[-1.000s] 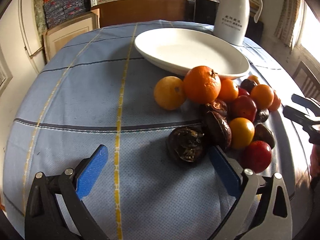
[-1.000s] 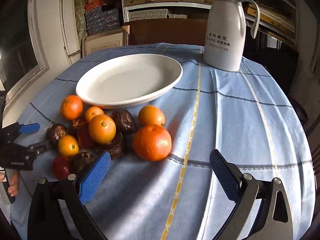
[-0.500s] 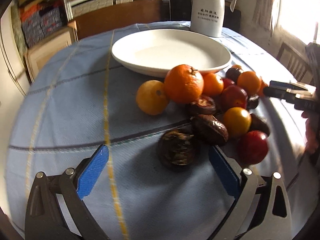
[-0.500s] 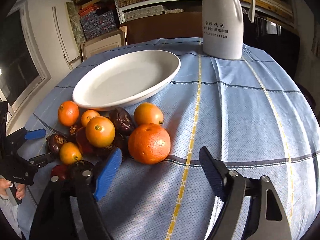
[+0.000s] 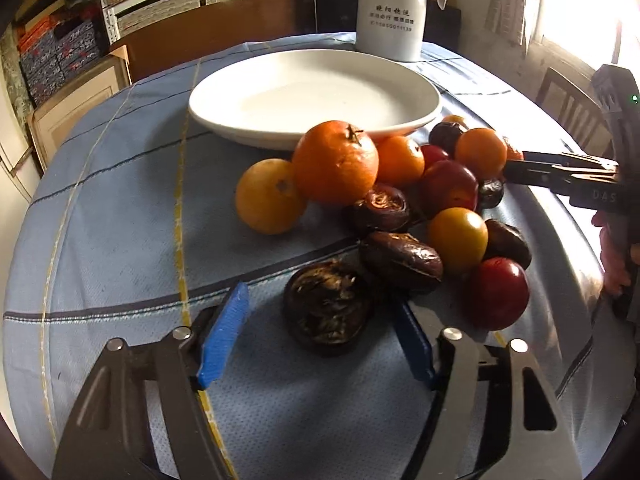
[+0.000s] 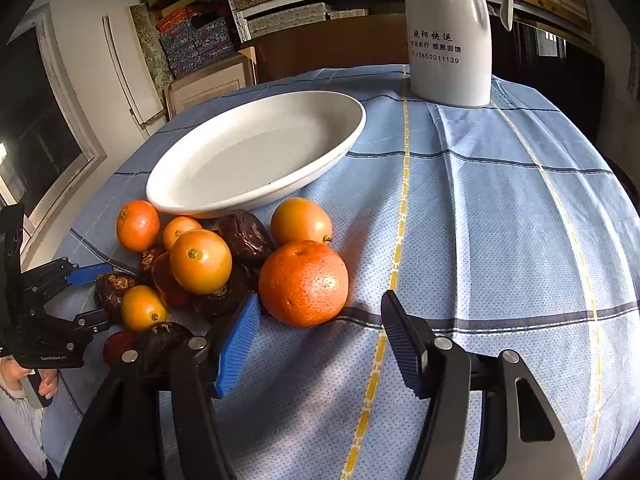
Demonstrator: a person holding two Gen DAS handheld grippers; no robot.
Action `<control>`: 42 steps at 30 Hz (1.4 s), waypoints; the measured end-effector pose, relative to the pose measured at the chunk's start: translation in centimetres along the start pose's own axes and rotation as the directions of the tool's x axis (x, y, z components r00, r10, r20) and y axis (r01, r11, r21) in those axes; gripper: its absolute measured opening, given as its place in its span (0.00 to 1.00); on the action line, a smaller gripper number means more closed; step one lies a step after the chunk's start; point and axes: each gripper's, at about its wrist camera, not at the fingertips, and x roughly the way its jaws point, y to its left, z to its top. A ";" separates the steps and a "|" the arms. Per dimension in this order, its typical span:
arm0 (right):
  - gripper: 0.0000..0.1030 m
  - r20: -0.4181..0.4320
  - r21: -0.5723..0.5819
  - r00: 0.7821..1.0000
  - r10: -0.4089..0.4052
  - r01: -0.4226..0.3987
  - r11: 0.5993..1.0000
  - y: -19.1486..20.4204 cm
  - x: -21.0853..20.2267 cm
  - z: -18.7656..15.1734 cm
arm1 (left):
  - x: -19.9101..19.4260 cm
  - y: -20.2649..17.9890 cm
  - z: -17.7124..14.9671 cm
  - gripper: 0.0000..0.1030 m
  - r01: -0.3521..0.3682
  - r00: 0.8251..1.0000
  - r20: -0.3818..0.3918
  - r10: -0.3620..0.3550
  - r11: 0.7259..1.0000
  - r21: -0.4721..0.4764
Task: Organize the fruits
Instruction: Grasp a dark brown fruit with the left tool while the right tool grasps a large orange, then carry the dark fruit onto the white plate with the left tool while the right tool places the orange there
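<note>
both jaws open, left gripper (image 5: 320,344) seemingly straddling dark fruit (image 5: 328,308).

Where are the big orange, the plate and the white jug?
big orange (image 6: 303,283): right wrist view, middle of peel.
plate (image 6: 336,148): right wrist view, near rim.
white jug (image 6: 448,32): right wrist view, middle of body.

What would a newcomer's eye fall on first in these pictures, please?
Probably the big orange at the edge of a heap of small fruit, lying just ahead of the open right gripper. Behind the heap sits an empty white plate, with a tall white jug at the table's far side.
</note>
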 end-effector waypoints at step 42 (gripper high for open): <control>0.46 0.022 0.041 0.998 0.056 -0.057 0.998 0.1 0.7 0.6 | -2.6 0.5 -1.3 0.41 0.057 0.996 0.077 -0.049 0.992 -0.109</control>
